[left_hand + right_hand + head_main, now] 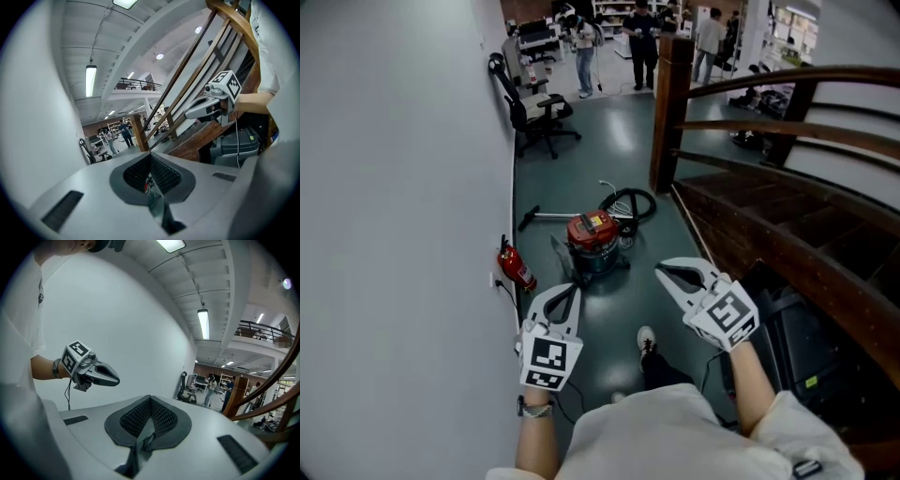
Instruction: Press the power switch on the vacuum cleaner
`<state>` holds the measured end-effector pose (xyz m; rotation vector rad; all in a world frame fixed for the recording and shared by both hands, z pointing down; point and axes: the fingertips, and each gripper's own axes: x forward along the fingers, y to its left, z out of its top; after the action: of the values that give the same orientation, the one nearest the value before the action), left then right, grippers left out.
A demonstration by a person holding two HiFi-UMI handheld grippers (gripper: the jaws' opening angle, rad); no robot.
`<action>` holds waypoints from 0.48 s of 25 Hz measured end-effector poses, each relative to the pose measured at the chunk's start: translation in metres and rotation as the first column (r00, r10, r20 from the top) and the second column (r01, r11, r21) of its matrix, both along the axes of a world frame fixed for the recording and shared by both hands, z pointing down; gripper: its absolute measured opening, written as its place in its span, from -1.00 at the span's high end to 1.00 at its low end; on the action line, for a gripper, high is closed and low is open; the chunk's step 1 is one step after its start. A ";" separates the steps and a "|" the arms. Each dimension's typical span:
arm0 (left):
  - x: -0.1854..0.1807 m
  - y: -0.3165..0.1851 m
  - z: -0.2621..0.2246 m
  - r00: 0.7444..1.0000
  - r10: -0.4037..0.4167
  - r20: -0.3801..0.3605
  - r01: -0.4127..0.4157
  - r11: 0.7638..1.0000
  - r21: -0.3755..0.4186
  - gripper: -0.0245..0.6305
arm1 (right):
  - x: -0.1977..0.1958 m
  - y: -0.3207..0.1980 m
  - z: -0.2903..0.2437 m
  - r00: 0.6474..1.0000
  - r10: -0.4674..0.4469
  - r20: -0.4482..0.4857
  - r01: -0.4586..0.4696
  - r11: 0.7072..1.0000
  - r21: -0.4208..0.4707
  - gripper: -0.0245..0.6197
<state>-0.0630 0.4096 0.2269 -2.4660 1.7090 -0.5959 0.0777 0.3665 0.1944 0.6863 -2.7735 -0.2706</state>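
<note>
The vacuum cleaner (592, 240), a dark canister with a red top, stands on the green floor ahead of me. Its black hose (630, 202) coils behind it and its wand (546, 216) lies to its left. My left gripper (573, 287) hangs in the air just short of the canister, jaws shut and empty. My right gripper (660, 272) is level with it to the right, also shut with nothing in it. Each gripper view shows the other gripper: the right gripper (187, 114) and the left gripper (117, 379). A sliver of the canister's red top (147, 187) shows between the left jaws.
A grey wall runs along the left with a red fire extinguisher (516, 267) at its foot. A wooden staircase and railing (769, 141) fill the right, with a thick post (670, 112). An office chair (539, 112) and several people (642, 33) are farther back. My shoe (646, 339) is below.
</note>
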 end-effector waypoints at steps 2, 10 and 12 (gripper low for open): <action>-0.001 -0.008 0.001 1.000 -0.003 0.001 0.003 1.000 -0.001 0.93 | -0.001 -0.009 0.005 1.000 -0.005 -0.007 0.005 1.000 0.001 0.84; -0.006 -0.062 0.007 1.000 -0.014 0.000 0.014 1.000 -0.010 0.93 | -0.001 -0.068 0.010 0.999 -0.003 0.034 0.005 0.999 -0.032 0.84; -0.005 -0.084 0.007 1.000 -0.012 0.002 0.012 1.000 -0.011 0.93 | 0.001 -0.090 0.009 0.999 0.000 0.050 0.002 1.000 -0.031 0.84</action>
<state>-0.0676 0.3257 0.2343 -2.4633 1.7255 -0.6109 0.0792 0.2765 0.2038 0.6932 -2.8196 -0.2127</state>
